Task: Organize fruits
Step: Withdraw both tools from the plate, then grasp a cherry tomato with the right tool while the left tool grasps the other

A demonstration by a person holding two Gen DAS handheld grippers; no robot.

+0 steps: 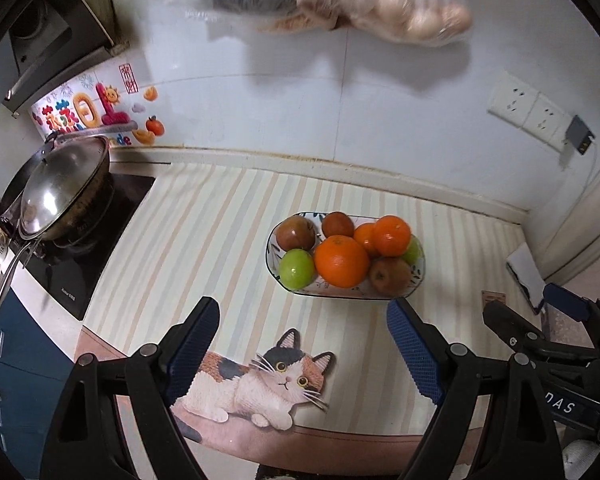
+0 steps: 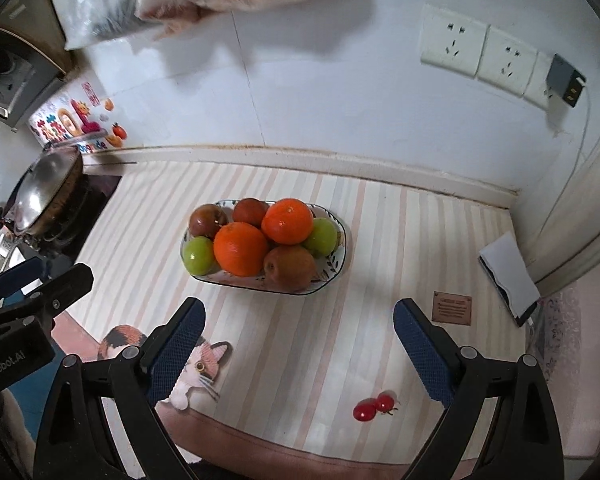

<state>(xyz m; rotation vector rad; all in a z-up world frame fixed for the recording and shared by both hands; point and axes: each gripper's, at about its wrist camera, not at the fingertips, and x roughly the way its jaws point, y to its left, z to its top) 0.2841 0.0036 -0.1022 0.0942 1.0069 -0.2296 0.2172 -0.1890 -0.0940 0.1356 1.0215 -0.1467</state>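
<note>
Striped mat on counter, white wall, sockets

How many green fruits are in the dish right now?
2. One green fruit sits at the dish's left front edge; the other is at the right, behind the oranges. More may be hidden underneath.

Both wrist views above shared fruit plate

Home kitchen, lidded wok on cooktop, range hood
</note>
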